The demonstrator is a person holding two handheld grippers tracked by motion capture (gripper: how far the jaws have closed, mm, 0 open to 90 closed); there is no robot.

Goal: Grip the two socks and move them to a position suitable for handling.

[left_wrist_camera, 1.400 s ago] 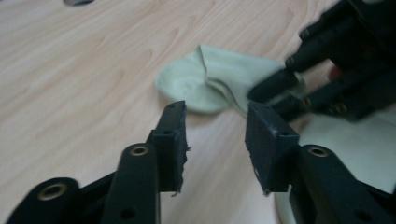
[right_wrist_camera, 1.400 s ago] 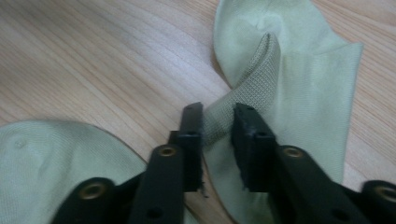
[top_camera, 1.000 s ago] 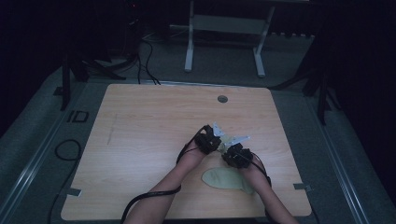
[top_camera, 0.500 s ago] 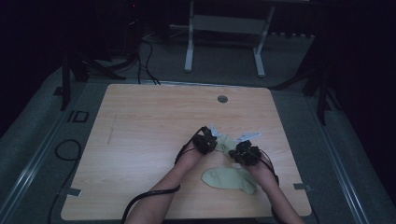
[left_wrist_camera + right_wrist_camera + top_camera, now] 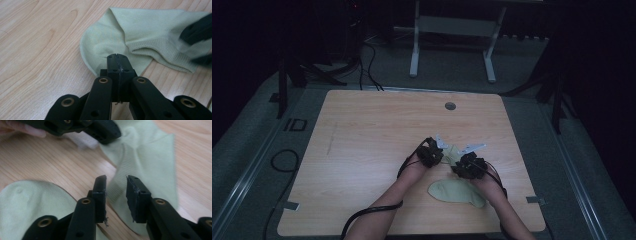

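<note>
Left hand-held gripper [image 5: 117, 65] clamps the sock [image 5: 150, 37] edge; right hand-held gripper [image 5: 115, 192], jaws just opening, straddles its free end, toward the table's near edge.

The left gripper [image 5: 117, 62] has its two black jaws pressed together, pinching the near edge of a pale green knitted sock [image 5: 140, 35] that lies crumpled on the light wooden counter [image 5: 37, 50]. At the right edge, the blurred black right gripper [image 5: 197, 37] hangs over the sock's ribbed cuff.
</note>
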